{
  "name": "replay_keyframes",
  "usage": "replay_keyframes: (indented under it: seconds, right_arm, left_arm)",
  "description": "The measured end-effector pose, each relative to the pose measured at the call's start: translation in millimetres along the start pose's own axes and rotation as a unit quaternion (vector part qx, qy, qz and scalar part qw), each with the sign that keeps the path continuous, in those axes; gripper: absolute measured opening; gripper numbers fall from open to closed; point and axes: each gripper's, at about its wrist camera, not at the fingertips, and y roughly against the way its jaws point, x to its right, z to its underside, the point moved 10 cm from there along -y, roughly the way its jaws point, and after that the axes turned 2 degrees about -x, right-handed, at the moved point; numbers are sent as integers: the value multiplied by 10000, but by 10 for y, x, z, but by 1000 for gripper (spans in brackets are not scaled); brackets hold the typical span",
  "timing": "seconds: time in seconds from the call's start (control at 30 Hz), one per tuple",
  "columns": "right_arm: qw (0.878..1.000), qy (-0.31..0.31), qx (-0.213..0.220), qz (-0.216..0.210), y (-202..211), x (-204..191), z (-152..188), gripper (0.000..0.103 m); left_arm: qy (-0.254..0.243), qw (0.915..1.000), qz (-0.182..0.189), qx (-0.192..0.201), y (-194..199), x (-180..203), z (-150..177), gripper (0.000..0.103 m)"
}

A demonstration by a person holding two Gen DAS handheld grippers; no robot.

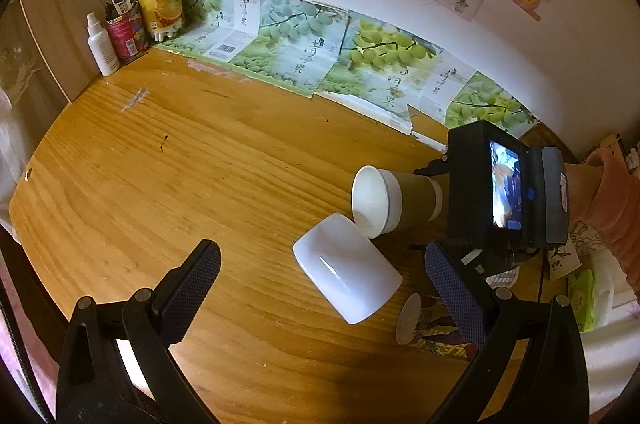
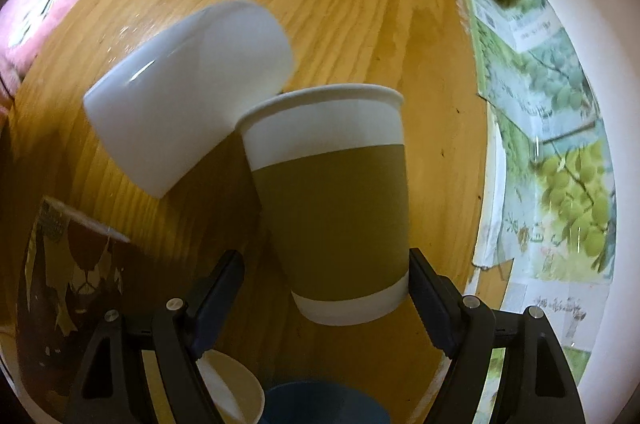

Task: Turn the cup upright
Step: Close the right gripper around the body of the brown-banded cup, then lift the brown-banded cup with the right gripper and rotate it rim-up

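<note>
The paper cup (image 2: 332, 199) lies between the right gripper's (image 2: 326, 288) spread fingers; the left gripper (image 1: 320, 280) gapes empty.

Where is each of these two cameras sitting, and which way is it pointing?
Left wrist view: rides on the left tool, looking across the wooden table toward the wall; its own open fingers show, plus the right tool and the person's sleeved arm.
Right wrist view: rides on the right tool, looking along the paper cup between its fingers.
Shared: the paper cup, the white cup lying beside it, and the table.
</note>
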Motion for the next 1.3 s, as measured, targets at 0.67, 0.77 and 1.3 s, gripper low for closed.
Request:
replay_keyframes:
  seconds: [0.67, 0.77, 1.3]
  right_arm:
    - [9943, -977, -248, -337, 66, 10, -63, 55]
    - [9929, -1114, -293, -294, 171, -21, -48, 55]
    - [9541, -2988, 95, -155, 882, -84, 24, 55]
  left_arm:
    - [-39, 9997, 7, 229, 207, -17, 4, 102]
    - [-75, 9996, 32, 288, 259, -20, -1, 102]
    - [-438, 9966, 275, 645, 578, -28, -6, 102]
